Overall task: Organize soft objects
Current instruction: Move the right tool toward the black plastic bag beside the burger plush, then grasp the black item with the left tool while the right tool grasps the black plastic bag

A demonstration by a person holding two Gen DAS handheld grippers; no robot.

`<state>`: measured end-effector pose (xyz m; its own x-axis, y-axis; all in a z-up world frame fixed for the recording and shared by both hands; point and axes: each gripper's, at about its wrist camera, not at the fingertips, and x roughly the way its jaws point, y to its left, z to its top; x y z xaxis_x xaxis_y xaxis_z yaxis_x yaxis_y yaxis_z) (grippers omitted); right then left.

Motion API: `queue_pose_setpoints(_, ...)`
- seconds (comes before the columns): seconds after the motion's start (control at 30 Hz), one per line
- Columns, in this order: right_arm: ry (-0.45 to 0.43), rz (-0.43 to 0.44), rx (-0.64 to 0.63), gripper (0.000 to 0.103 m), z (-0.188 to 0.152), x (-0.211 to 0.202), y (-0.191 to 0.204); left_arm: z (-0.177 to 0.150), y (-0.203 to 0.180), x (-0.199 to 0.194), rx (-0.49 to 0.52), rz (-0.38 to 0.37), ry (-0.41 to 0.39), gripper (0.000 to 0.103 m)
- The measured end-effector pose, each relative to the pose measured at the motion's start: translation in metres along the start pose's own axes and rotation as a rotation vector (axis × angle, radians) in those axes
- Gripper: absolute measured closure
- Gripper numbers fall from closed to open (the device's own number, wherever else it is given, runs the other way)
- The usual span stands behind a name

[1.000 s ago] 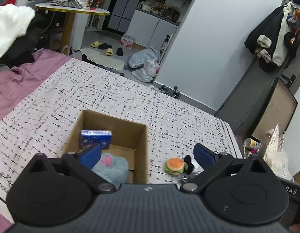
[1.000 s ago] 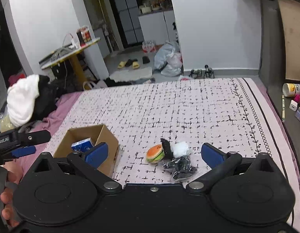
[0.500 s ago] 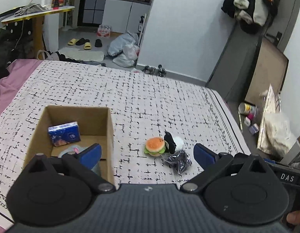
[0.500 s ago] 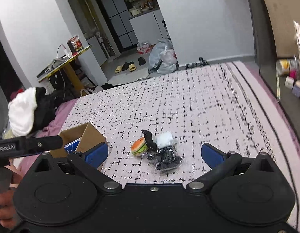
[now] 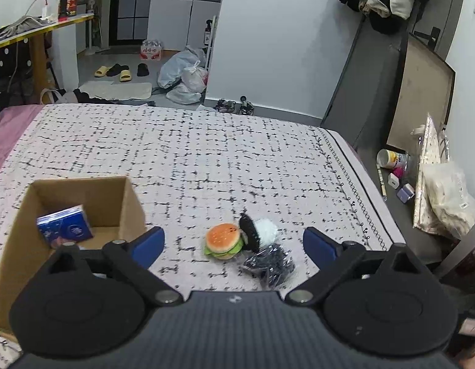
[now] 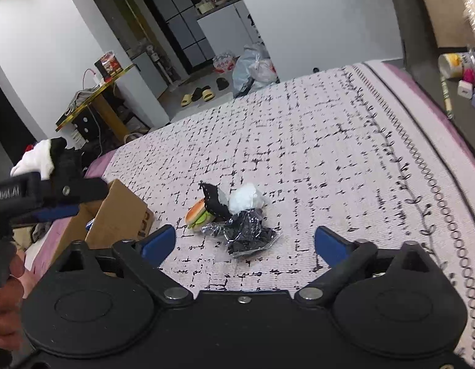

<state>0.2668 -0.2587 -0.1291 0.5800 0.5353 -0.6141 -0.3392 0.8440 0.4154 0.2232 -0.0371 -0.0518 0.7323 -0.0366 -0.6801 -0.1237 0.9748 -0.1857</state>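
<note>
- Bed (image 5: 206,153) with white black-dashed cover fills both wrist views; all task items lie on it.
- Left gripper (image 5: 233,246): blue pads wide apart, nothing between them touching the pads; jaws have just been closing a little. Pitched downward over the bed, aimed at the toy cluster.
- Right gripper (image 6: 245,243): pads also wide apart, empty, jaws just been closing slightly. Angled down, rolled a bit so the bed looks tilted; black packet sits in the gap ahead, not touched.
- Plush hamburger (image 5: 222,241) lies on the cover, near the lower centre of the left view; in the right view it sits left of the black packet (image 6: 249,235).
- Black-and-white plush (image 5: 259,230) touches the burger's right side.
- Clear packet of black stuff (image 5: 269,266) lies just in front of those two, touching them.
- Cardboard box (image 5: 84,196) stands open to the left of the cluster, apart from it; blue tissue pack (image 5: 65,227) leans inside.
- Right view shows the left gripper's body at far left over the box (image 6: 120,212), a person's hand (image 6: 7,292) around its handle.
- Left fingertip (image 5: 148,244) overlaps the box's near corner in view; contact cannot be told.
</note>
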Motion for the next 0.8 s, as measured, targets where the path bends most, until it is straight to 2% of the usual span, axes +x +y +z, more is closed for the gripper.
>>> queue_pose_setpoints(0.1,0.023,0.023,0.014,0.013,-0.001,0.013,-0.003,0.002,-0.005,0.012,-0.006,-0.015,0.018,0.017)
queue_pose_setpoints(0.17,0.035,0.032,0.01,0.019,-0.001,0.021,-0.004,0.003,-0.008,0.021,-0.002,-0.017,0.033,0.029)
queue_pose_setpoints(0.27,0.063,0.039,0.0,0.022,0.0,0.034,-0.004,0.004,-0.009,0.036,-0.023,-0.033,0.071,0.042)
queue_pose_setpoints(0.4,0.088,0.035,-0.019,0.022,0.001,0.054,-0.003,0.005,-0.011,0.053,-0.038,-0.035,0.094,0.044)
queue_pose_setpoints(0.53,0.098,0.038,-0.022,0.023,0.002,0.068,-0.006,0.007,-0.013,0.072,-0.055,-0.049,0.13,0.051)
queue_pose_setpoints(0.8,0.105,0.043,-0.028,0.022,-0.005,0.083,-0.011,0.006,-0.018,0.104,-0.062,-0.05,0.174,0.052)
